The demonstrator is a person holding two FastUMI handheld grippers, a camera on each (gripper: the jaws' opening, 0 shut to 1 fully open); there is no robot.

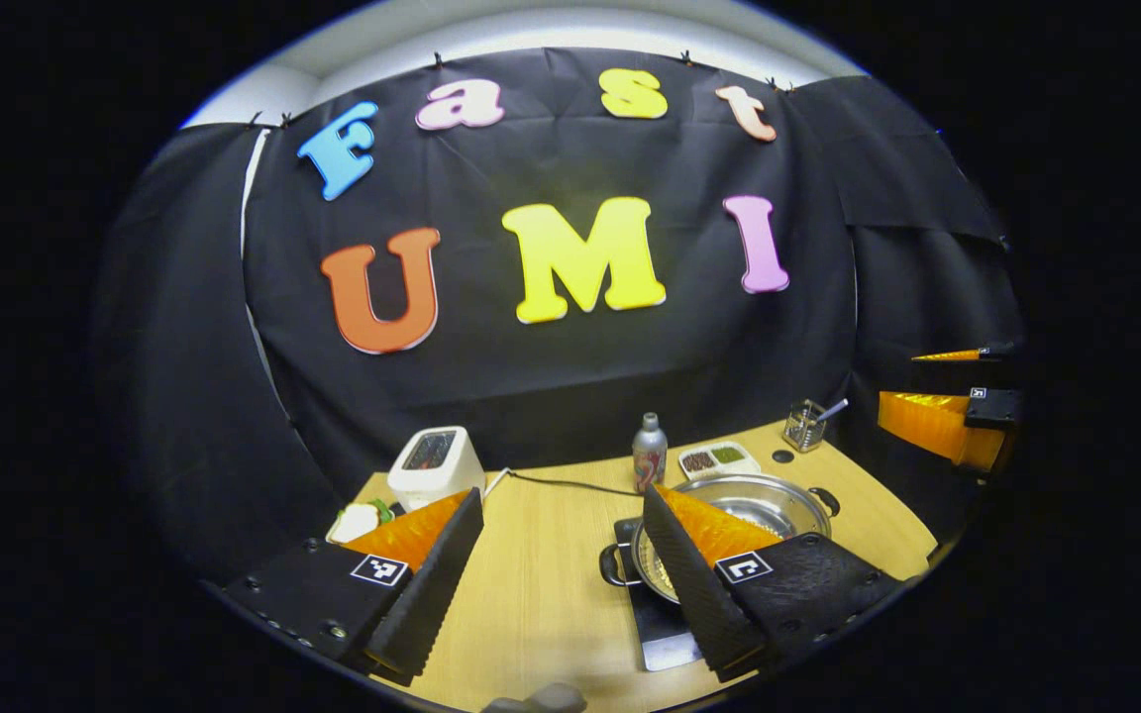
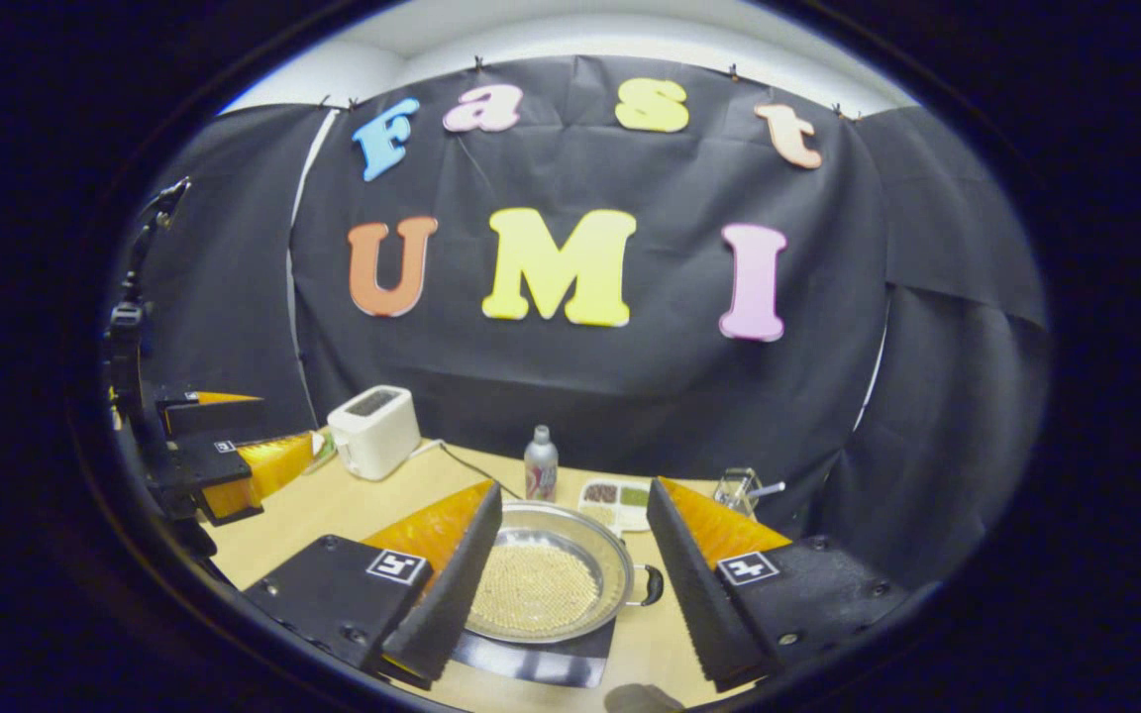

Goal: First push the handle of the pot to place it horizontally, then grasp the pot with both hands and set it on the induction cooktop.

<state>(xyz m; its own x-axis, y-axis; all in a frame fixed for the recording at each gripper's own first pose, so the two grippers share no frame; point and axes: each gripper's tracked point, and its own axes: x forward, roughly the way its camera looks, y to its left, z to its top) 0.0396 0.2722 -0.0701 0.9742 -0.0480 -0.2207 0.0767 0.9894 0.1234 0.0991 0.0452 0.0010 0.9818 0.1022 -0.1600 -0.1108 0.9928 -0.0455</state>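
Observation:
A steel pot (image 1: 764, 500) sits on the black induction cooktop (image 1: 665, 634), one loop handle (image 1: 613, 566) pointing left and the other (image 1: 825, 498) right. My left gripper (image 1: 563, 500) hangs open above the table, its right finger overlapping the pot's left side in the image. Far right, the right gripper (image 1: 897, 381) is held up in the air. In the right gripper view, the pot (image 2: 541, 584) with its pale dotted bottom lies below and between the fingers of the open right gripper (image 2: 573, 490), with one handle (image 2: 652, 584) toward the right finger. The left gripper (image 2: 283, 421) is at far left.
On the wooden table (image 1: 541, 584) stand a white toaster (image 1: 435, 463) with its cord, a small plate of food (image 1: 358, 520), a metal bottle (image 1: 649, 453), a divided condiment dish (image 1: 717, 458) and a glass holder with a utensil (image 1: 806, 424). Black cloth walls close in the back and sides.

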